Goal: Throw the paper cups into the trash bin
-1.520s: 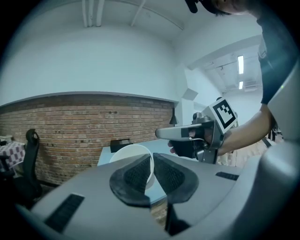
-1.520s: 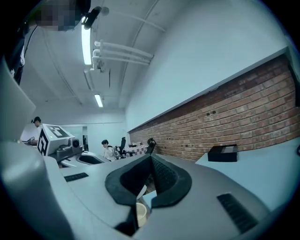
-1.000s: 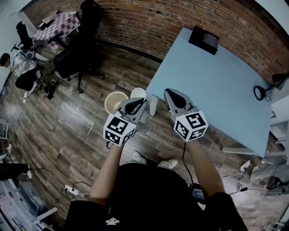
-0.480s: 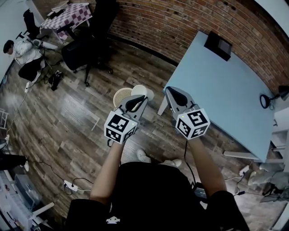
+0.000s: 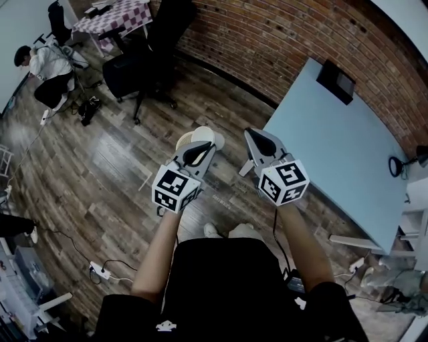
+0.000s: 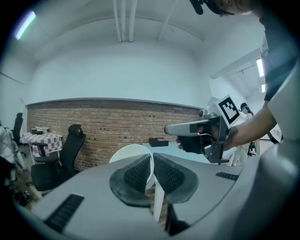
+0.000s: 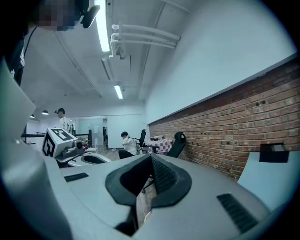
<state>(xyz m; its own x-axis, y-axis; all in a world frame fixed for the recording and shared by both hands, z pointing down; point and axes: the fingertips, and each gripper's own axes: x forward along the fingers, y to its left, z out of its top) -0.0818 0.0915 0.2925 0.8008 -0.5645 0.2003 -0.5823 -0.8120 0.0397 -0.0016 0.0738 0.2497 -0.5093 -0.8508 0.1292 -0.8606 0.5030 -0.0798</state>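
Observation:
My left gripper (image 5: 198,152) is shut on the rim of a white paper cup (image 5: 204,137), held out level over the wooden floor. In the left gripper view the cup (image 6: 126,153) shows as a white disc behind the pinched pads. A cream round trash bin (image 5: 182,141) stands on the floor just beneath and left of the cup, mostly hidden by it. My right gripper (image 5: 253,139) hangs beside the left one, shut with nothing in it; its tips meet in the right gripper view (image 7: 151,158).
A light blue table (image 5: 334,147) with a black box (image 5: 336,81) stands to the right. Black office chairs (image 5: 144,63) and a seated person (image 5: 50,67) are at the far left by a checked table (image 5: 110,13). A power strip (image 5: 100,270) lies on the floor.
Both grippers have travelled away from the table toward the bin. The cup, earlier right of the bin, now hangs over it. The table has slid to the right in view.

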